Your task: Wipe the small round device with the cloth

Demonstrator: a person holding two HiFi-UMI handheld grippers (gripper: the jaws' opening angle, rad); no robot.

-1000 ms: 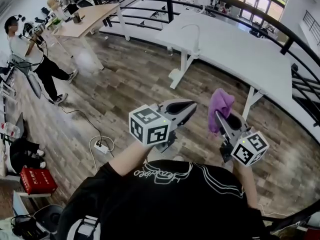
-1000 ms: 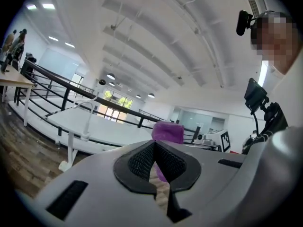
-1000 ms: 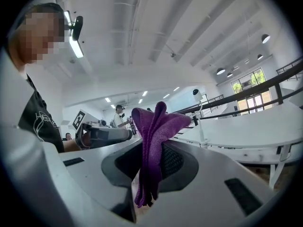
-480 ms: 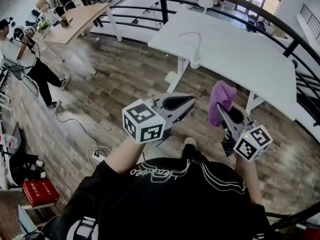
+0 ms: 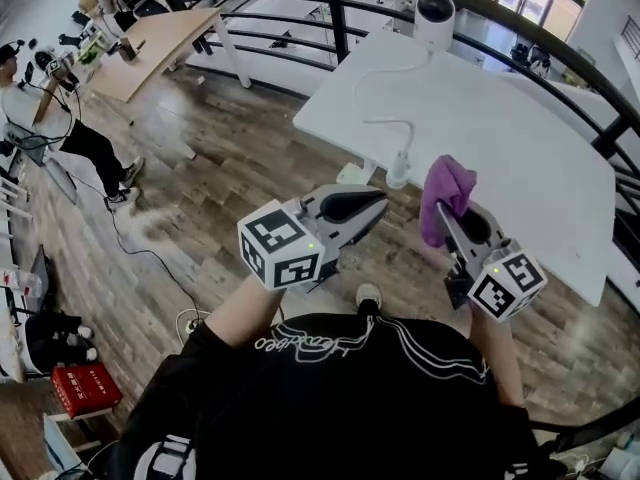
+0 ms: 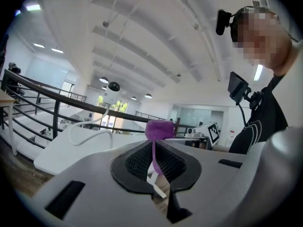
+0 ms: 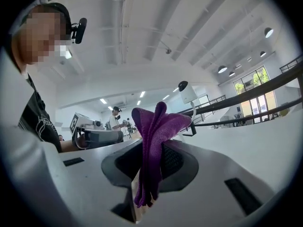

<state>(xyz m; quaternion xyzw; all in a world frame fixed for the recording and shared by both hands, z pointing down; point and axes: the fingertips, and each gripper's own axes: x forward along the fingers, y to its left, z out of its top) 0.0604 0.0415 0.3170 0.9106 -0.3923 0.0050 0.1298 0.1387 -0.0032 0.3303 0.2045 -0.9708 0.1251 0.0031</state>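
The small round device (image 5: 435,10) is a white ball with a dark face on a white gooseneck (image 5: 385,118), standing at the far edge of the white table (image 5: 520,118). It also shows in the right gripper view, where the device (image 7: 183,87) sits beyond the cloth. My right gripper (image 5: 447,230) is shut on a purple cloth (image 5: 445,196) that bunches above its jaws; the cloth (image 7: 150,141) hangs between the pads. My left gripper (image 5: 378,204) is shut with nothing in it, held to the left of the right one over the table's near edge. From the left gripper (image 6: 155,151) the cloth (image 6: 159,129) shows just ahead.
A black railing (image 5: 330,8) curves behind the table. A wooden desk (image 5: 150,43) and a person (image 5: 60,118) are far left. On the wood floor lie a power strip (image 5: 190,321) and a red box (image 5: 85,390).
The view has closed in on the white table, and the round device now looks nearer and larger. Both grippers keep their pose, the cloth still in the right one.
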